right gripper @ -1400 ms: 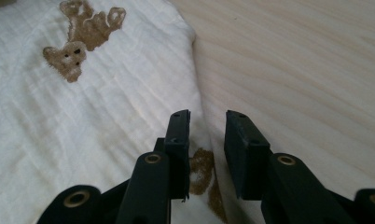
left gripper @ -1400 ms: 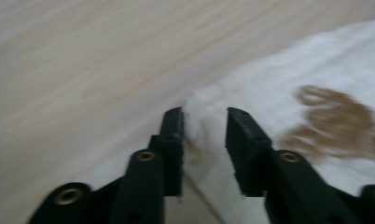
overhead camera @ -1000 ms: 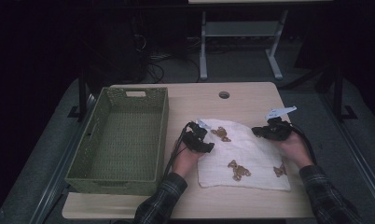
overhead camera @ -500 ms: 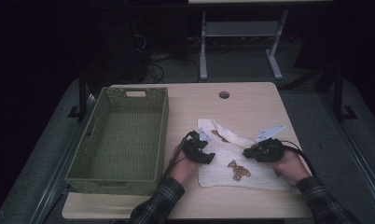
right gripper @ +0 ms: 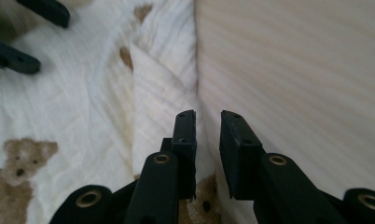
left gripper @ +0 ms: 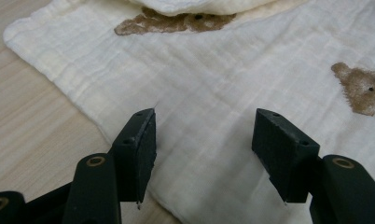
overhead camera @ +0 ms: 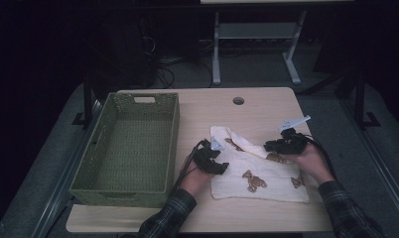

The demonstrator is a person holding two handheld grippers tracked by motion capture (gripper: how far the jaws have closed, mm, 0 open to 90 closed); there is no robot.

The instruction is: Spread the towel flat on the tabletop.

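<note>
A cream cloth (overhead camera: 267, 181) printed with brown teddy bears lies on the wooden table (overhead camera: 267, 106), its far edge folded over onto itself. My left gripper (overhead camera: 218, 166) hovers over the cloth's left edge with its jaws wide open; in the left gripper view (left gripper: 204, 140) only flat cloth (left gripper: 232, 79) lies between them. My right gripper (overhead camera: 268, 146) points left along the folded far edge. In the right gripper view (right gripper: 208, 126) its jaws stand a narrow gap apart above the fold (right gripper: 162, 88), gripping nothing. The left gripper (right gripper: 34, 35) shows at that view's top left.
A green woven basket (overhead camera: 171, 144) stands empty on the left half of the table, close to my left hand. A round cable hole (overhead camera: 238, 100) sits near the far edge. Bare wood runs beyond and right of the cloth. Desk legs and cables lie on the floor behind.
The right gripper drew toward the person, then went back to the far edge, and the cloth's far edge now lies folded over. The left gripper shifted toward the near left edge.
</note>
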